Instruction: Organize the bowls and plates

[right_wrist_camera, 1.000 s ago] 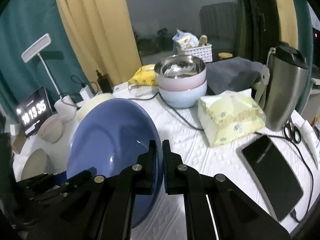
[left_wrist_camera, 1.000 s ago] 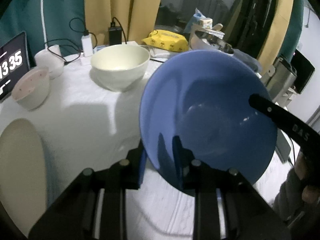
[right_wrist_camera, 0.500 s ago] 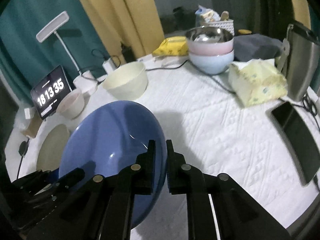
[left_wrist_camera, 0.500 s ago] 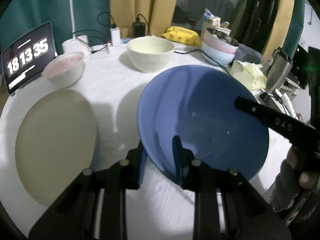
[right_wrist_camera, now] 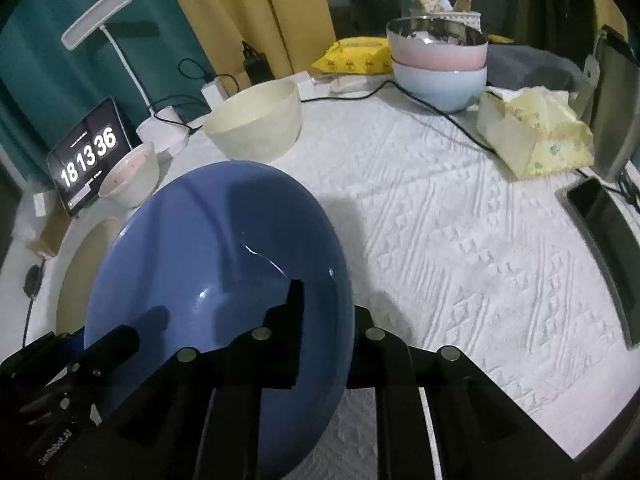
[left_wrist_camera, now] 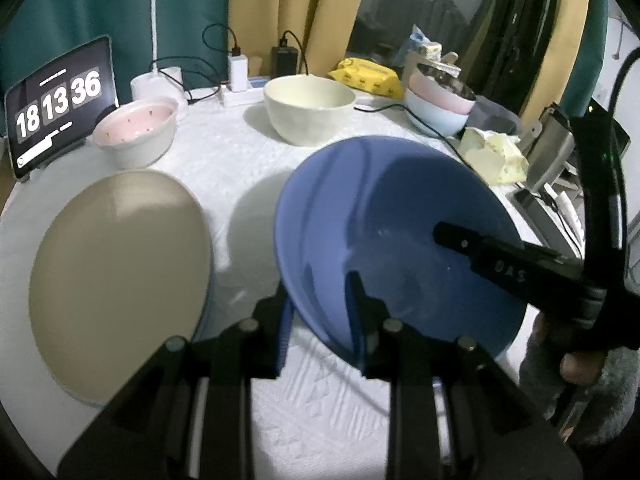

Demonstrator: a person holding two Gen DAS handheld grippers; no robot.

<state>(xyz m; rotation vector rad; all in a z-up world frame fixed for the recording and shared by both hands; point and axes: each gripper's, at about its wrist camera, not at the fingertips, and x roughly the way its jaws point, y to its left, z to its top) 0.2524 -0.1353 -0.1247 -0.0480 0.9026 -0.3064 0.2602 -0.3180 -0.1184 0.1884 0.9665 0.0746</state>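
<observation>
Above white tablecloth (right_wrist_camera: 460, 240), blue bowl's (right_wrist_camera: 208, 248) rim sits between fingers (right_wrist_camera: 294, 320).

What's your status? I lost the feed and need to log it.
Left gripper clamped on blue bowl rim. Right gripper jaws opening, rim between them. Beige plate just beside; nothing blocking.

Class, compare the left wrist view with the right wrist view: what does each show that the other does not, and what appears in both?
Only the left wrist view shows the person's hand behind the right gripper, and the whole beige plate.

Only the right wrist view shows the desk lamp's head and the dark phone at the table's right edge.

Both show the blue plate, its rim between both grippers' jaws, the right ones opening. Both also show the cream bowl, the pink-lined bowl, the stacked bowls, the clock display and the tissue pack.
</observation>
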